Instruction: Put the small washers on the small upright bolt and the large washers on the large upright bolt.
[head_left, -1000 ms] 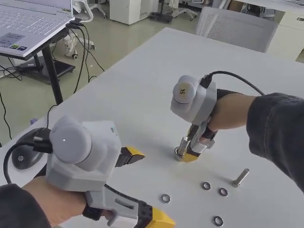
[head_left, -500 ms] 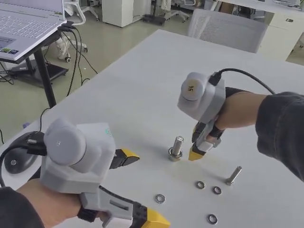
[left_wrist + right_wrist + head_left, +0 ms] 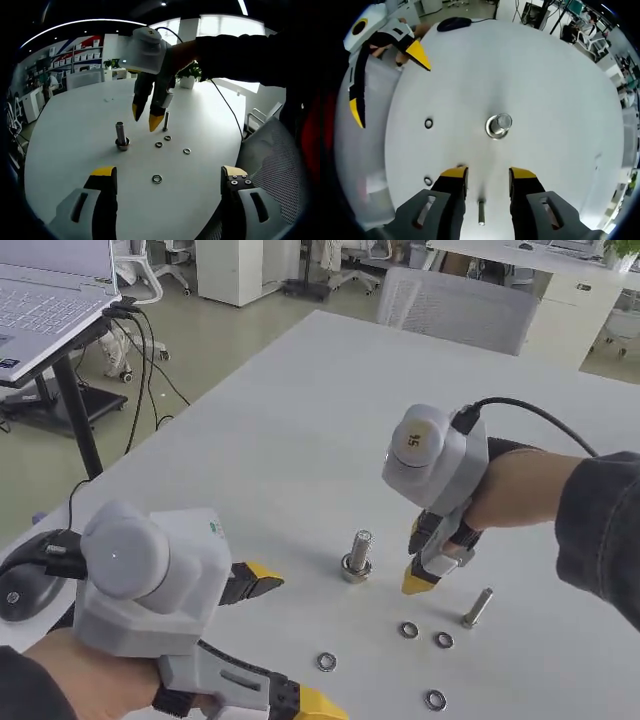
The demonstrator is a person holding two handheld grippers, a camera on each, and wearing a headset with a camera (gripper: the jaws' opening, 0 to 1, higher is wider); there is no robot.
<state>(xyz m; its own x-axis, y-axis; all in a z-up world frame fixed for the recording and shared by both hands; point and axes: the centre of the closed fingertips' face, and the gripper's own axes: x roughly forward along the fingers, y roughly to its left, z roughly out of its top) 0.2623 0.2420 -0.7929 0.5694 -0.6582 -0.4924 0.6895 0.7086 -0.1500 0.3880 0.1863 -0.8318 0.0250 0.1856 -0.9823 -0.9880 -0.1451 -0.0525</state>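
A large bolt (image 3: 356, 555) (image 3: 121, 136) (image 3: 499, 125) stands upright on its head on the white table (image 3: 300, 420). Just to its right hangs my right gripper (image 3: 425, 575) (image 3: 145, 116) (image 3: 488, 173), open, tips pointing down, with nothing between them. A small bolt (image 3: 477, 607) (image 3: 165, 121) (image 3: 481, 212) lies on its side to the right. Several washers lie loose: two (image 3: 408, 629) (image 3: 443, 640) near the small bolt, one (image 3: 326, 661) (image 3: 157, 178) nearer me, one (image 3: 435, 700) at the front. My left gripper (image 3: 290, 640) (image 3: 169, 175) (image 3: 387, 82) is wide open at the front left, holding nothing.
A black mouse (image 3: 15, 590) (image 3: 454, 22) sits by the table's left edge. A laptop (image 3: 40, 290) on a stand is off the table to the left. A grey mesh chair (image 3: 455, 305) stands at the far edge.
My right gripper has let go of the large bolt and drawn back to its right. The bolt now stands free. The left gripper has barely moved.
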